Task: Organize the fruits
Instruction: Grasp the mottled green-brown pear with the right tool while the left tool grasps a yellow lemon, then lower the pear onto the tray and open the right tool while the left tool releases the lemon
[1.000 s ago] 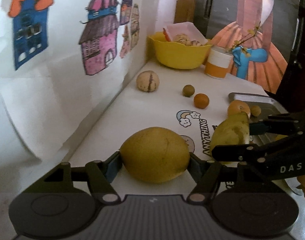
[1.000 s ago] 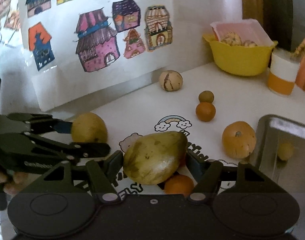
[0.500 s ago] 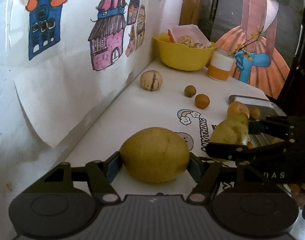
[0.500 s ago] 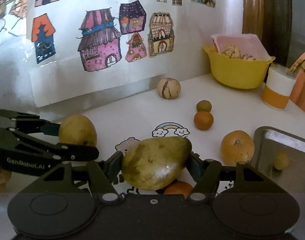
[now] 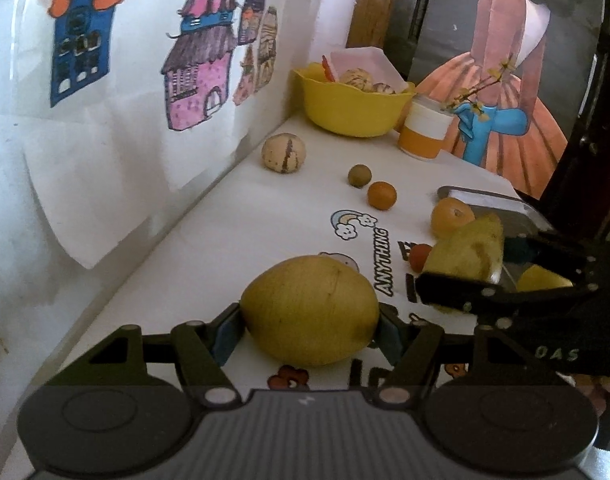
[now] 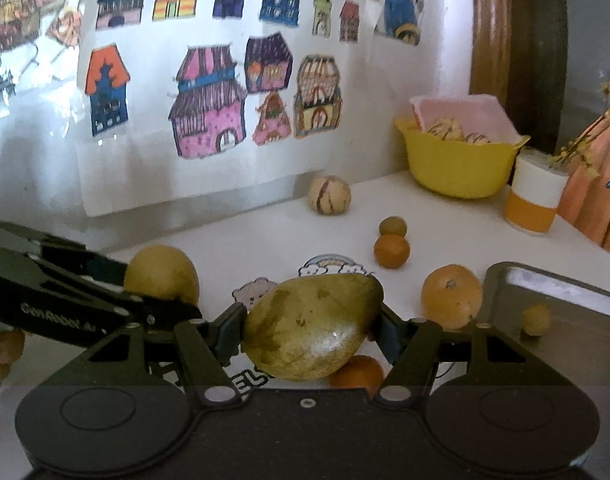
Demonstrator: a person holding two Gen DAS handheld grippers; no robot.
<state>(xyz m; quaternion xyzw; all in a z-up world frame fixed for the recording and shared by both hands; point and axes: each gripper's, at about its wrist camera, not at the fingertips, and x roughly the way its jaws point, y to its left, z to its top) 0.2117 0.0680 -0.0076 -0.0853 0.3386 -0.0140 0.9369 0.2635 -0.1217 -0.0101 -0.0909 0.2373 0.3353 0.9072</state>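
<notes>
A: On the white printed table cover (image 5: 265,216), which fruits are in hand?

B: The left gripper (image 5: 309,330) is clamped on a round yellow-green fruit (image 5: 309,312); the right gripper (image 6: 311,330) is clamped on a mottled green mango (image 6: 313,324). Whether either fruit clears the cover cannot be told.

A: What appears sorted so far?

B: The metal tray (image 6: 561,280), at the right, holds one small yellowish fruit (image 6: 536,319). The yellow bowl (image 6: 457,172), at the far corner, holds striped pale fruits in a pink container (image 6: 461,114).

A: And what is left?

B: Judging from the spread, most of the task. Loose on the cover lie a striped pale melon (image 6: 329,194) near the wall, a small green fruit (image 6: 392,226) just beside a small orange (image 6: 391,251), a large orange (image 6: 451,296) against the tray edge, and another orange fruit (image 6: 357,372) under the mango.
</notes>
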